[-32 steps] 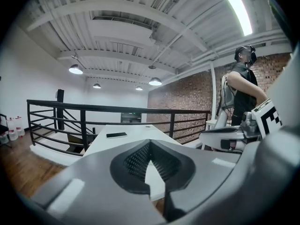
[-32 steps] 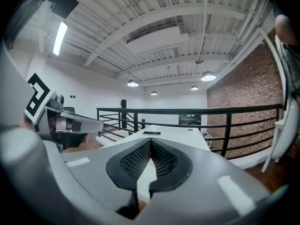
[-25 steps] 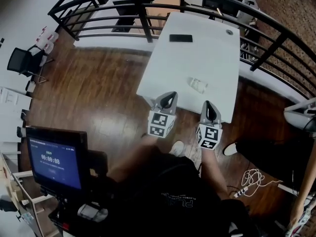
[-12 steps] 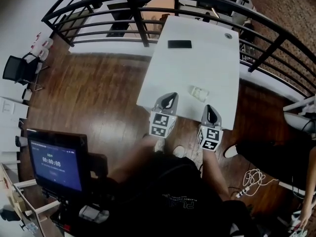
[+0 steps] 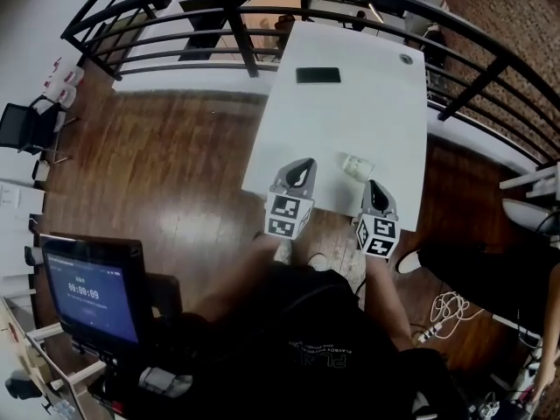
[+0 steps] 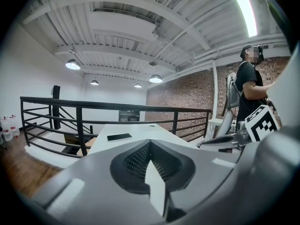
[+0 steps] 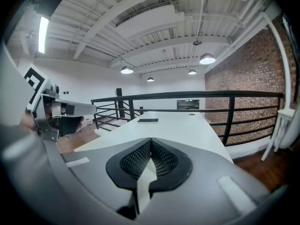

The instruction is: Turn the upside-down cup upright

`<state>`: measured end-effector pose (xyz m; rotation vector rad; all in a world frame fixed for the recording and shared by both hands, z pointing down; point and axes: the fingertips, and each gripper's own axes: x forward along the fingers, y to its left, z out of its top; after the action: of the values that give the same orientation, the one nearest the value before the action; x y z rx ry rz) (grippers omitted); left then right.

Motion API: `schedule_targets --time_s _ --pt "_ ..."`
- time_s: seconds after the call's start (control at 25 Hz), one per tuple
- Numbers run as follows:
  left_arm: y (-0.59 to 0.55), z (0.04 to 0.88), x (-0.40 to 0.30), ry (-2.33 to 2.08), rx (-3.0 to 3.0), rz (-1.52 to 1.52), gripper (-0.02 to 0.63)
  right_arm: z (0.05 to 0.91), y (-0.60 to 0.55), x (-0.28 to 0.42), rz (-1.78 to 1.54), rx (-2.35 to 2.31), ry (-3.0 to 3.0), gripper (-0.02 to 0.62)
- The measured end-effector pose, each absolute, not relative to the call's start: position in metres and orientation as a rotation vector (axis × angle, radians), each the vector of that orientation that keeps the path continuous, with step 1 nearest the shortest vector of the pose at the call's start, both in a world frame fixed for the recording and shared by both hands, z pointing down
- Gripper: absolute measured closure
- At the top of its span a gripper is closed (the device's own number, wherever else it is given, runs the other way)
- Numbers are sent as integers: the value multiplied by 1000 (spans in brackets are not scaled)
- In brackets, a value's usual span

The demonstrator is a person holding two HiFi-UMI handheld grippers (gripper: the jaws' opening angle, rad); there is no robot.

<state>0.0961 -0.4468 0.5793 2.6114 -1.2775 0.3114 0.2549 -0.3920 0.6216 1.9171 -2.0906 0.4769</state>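
While the jaws of my left gripper [image 5: 300,168] are clenched on nothing, those of my right gripper [image 5: 374,187] are pressed together and empty as well. Both reach over the near edge of the white worktop [image 5: 350,112], side by side and apart from each other. The clear cup [image 5: 356,164] sits on the worktop near that edge, between the two grippers and closer to the right one, touching neither. It is too small to tell which way up it is. Farther off a dark phone [image 5: 318,75] lies flat, and a black railing [image 7: 187,95] runs around the worktop's far end.
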Motion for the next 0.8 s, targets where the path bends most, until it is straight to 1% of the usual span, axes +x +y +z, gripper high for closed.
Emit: schedule_targets --time_s 0.4,0.8 --pt "-451 585 104 -1243 2621 335 611 646 -397 272 608 1909 -2012 578" --pt "-455 594 106 -1242 2607 337 611 666 -406 276 770 1859 -2030 530"
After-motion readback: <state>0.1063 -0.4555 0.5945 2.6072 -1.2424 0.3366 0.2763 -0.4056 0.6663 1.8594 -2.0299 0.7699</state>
